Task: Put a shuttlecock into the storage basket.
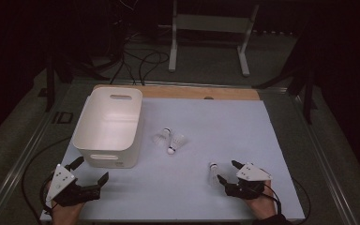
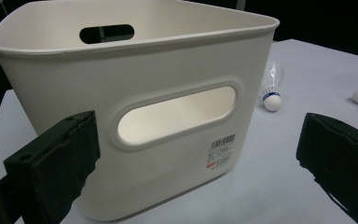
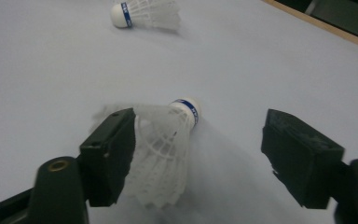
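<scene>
1. Three shuttlecocks lie on the tabletop [image 1: 243,140] in the high view: two beside the white bin [image 1: 108,126], the nearest shuttlecock [image 1: 213,172] just by the right claw [image 1: 228,171].
2. Left gripper view: the left claw [image 2: 196,158] stands apart, empty, facing the bin's wall.
3. Right gripper view: jaws apart around that shuttlecock, one pad at its skirt. The pick-up step is in hand; next the jaws must pinch gently.

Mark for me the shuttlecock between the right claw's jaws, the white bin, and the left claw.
shuttlecock [image 3: 168,154]: right gripper view, on its feather skirt.
white bin [image 1: 104,155]: high view, on its near wall by the handle slot.
left claw [image 1: 91,170]: high view, midway between its open fingertips.
</scene>
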